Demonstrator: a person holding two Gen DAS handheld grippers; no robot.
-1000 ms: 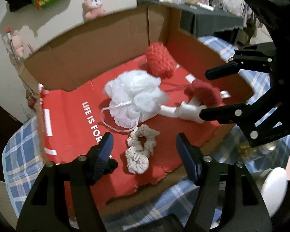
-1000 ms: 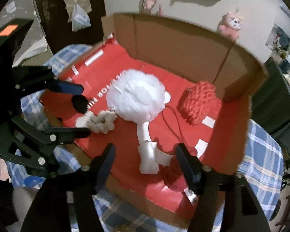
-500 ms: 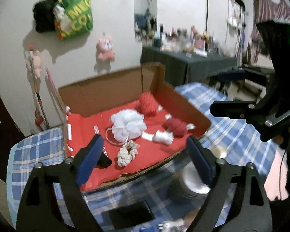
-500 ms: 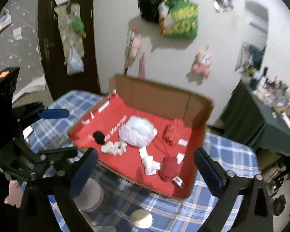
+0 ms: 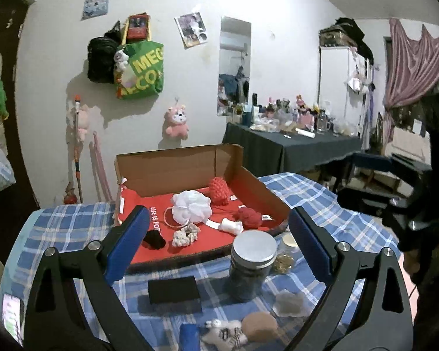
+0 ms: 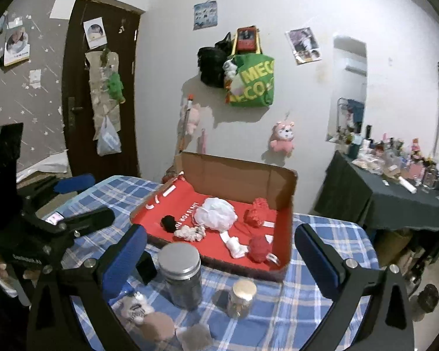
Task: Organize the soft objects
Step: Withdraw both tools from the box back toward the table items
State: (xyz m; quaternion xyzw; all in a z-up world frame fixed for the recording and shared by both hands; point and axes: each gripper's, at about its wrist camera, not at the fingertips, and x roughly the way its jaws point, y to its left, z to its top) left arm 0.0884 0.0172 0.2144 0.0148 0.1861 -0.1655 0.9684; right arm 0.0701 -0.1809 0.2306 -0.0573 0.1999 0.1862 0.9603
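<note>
An open cardboard box (image 5: 257, 184) with a red lining sits on the checked table (image 5: 58, 231). It holds a white bath pouf (image 5: 191, 209), a red knitted piece (image 5: 218, 190), a red yarn ball (image 5: 250, 218), a white sock (image 5: 231, 225), a cream scrunchie (image 5: 185, 235) and a black scrunchie (image 5: 153, 239). The box also shows in the right wrist view (image 6: 286, 228). My left gripper (image 5: 219, 242) is open and empty, held back above the table's near side. My right gripper (image 6: 219, 259) is open and empty too. A small plush (image 5: 224, 332) and a tan sponge (image 5: 259, 326) lie near the front.
A dark jar with a metal lid (image 5: 253, 263), a small gold-lidded jar (image 6: 241, 294), a black block (image 5: 174, 291) and a grey pad (image 5: 289, 302) stand on the table before the box. A phone (image 5: 11, 313) lies at the left edge. A dark cluttered side table (image 5: 292, 146) stands behind.
Both grippers have pulled far back and up from the box, and their jaws have opened wider. The objects in the box have stayed in place.
</note>
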